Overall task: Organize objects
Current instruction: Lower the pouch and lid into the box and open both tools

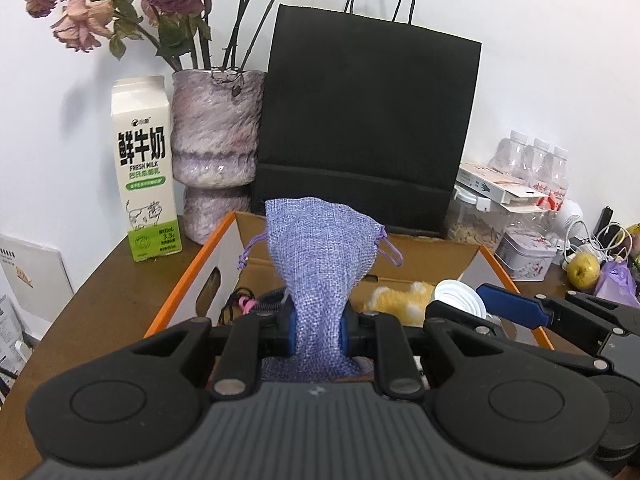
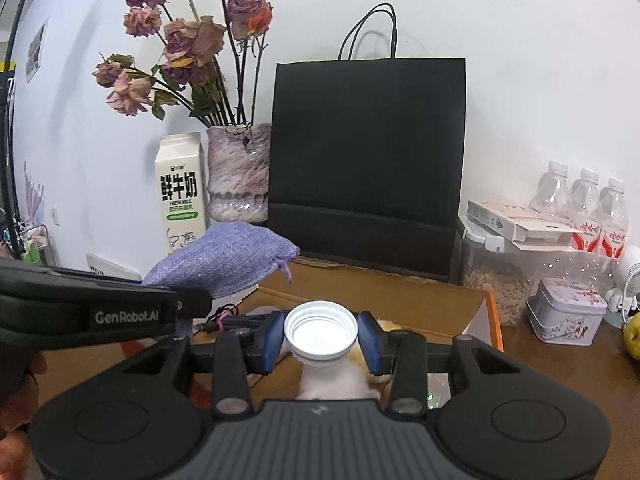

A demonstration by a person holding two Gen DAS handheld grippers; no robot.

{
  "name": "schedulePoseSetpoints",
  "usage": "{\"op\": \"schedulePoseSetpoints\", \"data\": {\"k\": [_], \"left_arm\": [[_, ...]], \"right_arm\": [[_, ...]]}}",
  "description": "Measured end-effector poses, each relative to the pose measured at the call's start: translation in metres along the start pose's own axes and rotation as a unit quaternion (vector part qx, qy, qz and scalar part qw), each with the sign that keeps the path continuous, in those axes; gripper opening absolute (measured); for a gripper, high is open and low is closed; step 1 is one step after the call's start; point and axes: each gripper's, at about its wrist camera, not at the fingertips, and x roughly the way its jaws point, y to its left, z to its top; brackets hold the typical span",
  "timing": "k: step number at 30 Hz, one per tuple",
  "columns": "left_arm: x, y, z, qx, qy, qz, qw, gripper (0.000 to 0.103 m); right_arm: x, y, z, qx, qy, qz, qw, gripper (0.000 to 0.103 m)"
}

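You are carrying two things above an open cardboard box (image 1: 192, 268) with orange edges, which sits on a brown table (image 1: 100, 300). Your left gripper (image 1: 319, 332) is clamped tight on the lower part of a purple drawstring pouch (image 1: 320, 248), whose gathered mouth fans up and forward over the box interior. Your right gripper (image 2: 321, 342) pinches a white bottle (image 2: 320, 330) by its open, threaded neck, the mouth facing the camera and the body hanging out of sight below the jaws. Inside the box lie a yellow plush toy (image 1: 404, 300) and a tangle of dark cord with a pink tag (image 1: 244, 304). Behind the box stand a black paper bag (image 1: 368, 120), a fuzzy lilac vase (image 1: 216, 148) of dried roses and a milk carton (image 1: 146, 176); to the right are a jar of seeds, a small tin and three water bottles. The risks, as I judge them: the pouch is limp, so its loose drawstrings could snag on the box rim or the cord as you lower it. The bottle is held only at the neck, so it may swing or slip, and if it holds any liquid it could spill. The two grippers are close together and could knock each other, and a forward overshoot could tip the bag or vase.
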Motion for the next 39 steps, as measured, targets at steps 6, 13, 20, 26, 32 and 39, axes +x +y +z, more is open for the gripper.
{"op": "schedulePoseSetpoints", "data": {"k": [6, 13, 20, 26, 32, 39], "left_arm": [[0.018, 0.0, 0.009, 0.006, -0.001, 0.001, 1.0, 0.019], [0.038, 0.0, 0.017, 0.014, 0.0, 0.003, 0.9999, 0.019], [0.055, 0.001, 0.023, 0.018, 0.005, 0.001, 0.9998, 0.019], [0.064, 0.003, 0.021, 0.021, 0.016, 0.0, 0.9997, 0.019], [0.064, 0.003, 0.02, 0.023, 0.013, 0.008, 0.9996, 0.036], [0.059, 0.004, 0.019, 0.019, -0.011, 0.039, 0.999, 0.103]], "right_arm": [[0.02, -0.004, 0.006, -0.005, 0.004, -0.005, 1.0, 0.039], [0.04, -0.011, 0.01, -0.007, 0.01, -0.011, 1.0, 0.039], [0.054, -0.016, 0.012, -0.008, 0.017, -0.018, 1.0, 0.039], [0.061, -0.018, 0.009, -0.007, 0.026, -0.022, 0.999, 0.039], [0.063, -0.021, 0.005, 0.0, 0.034, -0.021, 0.999, 0.044], [0.063, -0.019, 0.004, -0.002, 0.038, -0.025, 0.999, 0.103]]}}
